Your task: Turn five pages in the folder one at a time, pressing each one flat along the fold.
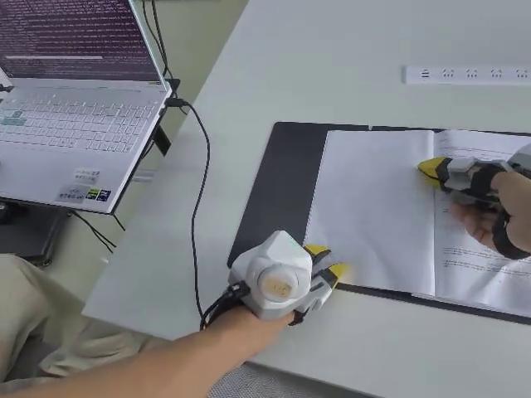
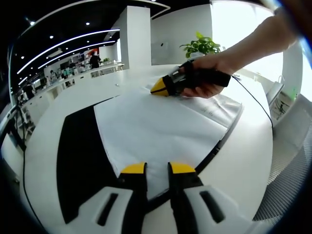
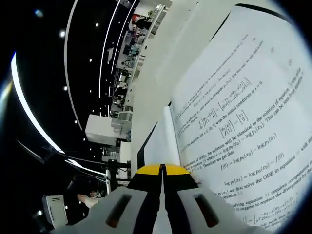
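Step in hand, as we judge it: pressing a turned page flat along the fold.

The folder (image 1: 282,191) lies open on the white surface (image 1: 332,66), near its front edge. The right gripper (image 1: 430,168), jaws together with nothing between them, rests its yellow tips at the fold (image 1: 434,249), near the top of the pages. The left gripper (image 1: 328,261), jaws a narrow gap apart and holding nothing, sits on the bottom edge of the blank page (image 1: 373,207).

To do it well, we pin the blank page with the left gripper. We then draw the right tips down the fold in one light stroke, staying in the crease so the paper does not wrinkle.

Contents: the folder holds the blank page, turned left over the black cover, and a printed page (image 1: 469,265) of equations on the right. We cannot tell how many sheets lie beneath.
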Demonstrator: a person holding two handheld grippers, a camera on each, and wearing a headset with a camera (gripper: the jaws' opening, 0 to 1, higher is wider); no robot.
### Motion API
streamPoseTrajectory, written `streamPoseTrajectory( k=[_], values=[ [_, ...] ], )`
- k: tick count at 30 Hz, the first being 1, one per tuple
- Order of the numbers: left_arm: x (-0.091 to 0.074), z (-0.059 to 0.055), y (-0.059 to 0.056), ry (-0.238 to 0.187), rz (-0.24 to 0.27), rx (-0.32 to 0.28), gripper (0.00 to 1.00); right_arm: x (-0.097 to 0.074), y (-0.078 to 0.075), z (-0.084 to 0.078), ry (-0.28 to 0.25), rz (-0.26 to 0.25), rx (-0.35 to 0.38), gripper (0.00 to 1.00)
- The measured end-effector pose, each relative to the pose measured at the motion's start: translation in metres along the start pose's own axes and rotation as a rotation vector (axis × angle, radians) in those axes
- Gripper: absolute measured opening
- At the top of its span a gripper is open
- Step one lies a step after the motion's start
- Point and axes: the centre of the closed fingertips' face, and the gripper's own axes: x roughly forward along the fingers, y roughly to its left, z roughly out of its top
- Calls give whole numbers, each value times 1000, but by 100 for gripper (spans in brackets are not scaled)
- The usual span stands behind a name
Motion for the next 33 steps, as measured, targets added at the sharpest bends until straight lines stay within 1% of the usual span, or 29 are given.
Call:
streamPoseTrajectory(
  k=[1, 2, 4, 5, 7, 8, 9, 12, 15, 16, 18, 19, 20, 23, 27, 30, 33],
  values=[
    [0, 0, 1, 0, 0, 1, 16, 2, 0, 4, -14, -2, 24, 0],
    [1, 0, 1, 0, -1, 1, 16, 7, -1, 12, -41, 3, 38, 0],
    [1, 0, 1, -1, 0, -1, 16, 14, -4, 21, -61, -3, 69, 0],
    [1, 0, 1, -2, 0, -1, 15, 17, -4, 25, -75, -1, 69, 0],
    [1, 0, 1, -2, 3, -3, 15, 20, -4, 32, -104, -3, 105, 0],
    [1, 0, 1, -3, 5, -2, 15, 21, -3, 33, -111, 0, 107, 0],
    [1, 0, 1, -3, 5, -2, 15, 23, -3, 37, -126, -1, 124, 0],
    [2, 0, 1, -5, 8, -1, 15, 29, -1, 42, -143, 1, 142, 0],
    [2, 0, 1, -6, 7, -1, 15, 35, 1, 47, -154, 1, 141, 0],
    [2, 0, 1, -7, 7, -1, 15, 38, 2, 53, -175, 5, 140, 0],
    [2, -1, 2, -7, 6, 0, 16, 40, 2, 56, -186, -1, 149, 0],
    [2, -1, 2, -6, 6, -1, 16, 42, 3, 61, -209, 5, 154, 0],
    [2, -1, 2, -6, 6, 0, 16, 43, 3, 64, -220, 5, 162, 0],
    [2, -1, 1, -5, 7, -1, 15, 45, 1, 66, -223, 0, 178, 0],
    [2, -2, 1, -4, 7, 1, 15, 43, 4, 63, -215, 6, 175, 0],
    [2, -2, 1, -5, 7, -1, 15, 41, 5, 58, -194, 4, 156, 0],
    [2, -2, 1, -5, 7, -1, 15, 37, 5, 51, -151, 9, 137, 0]
  ],
)
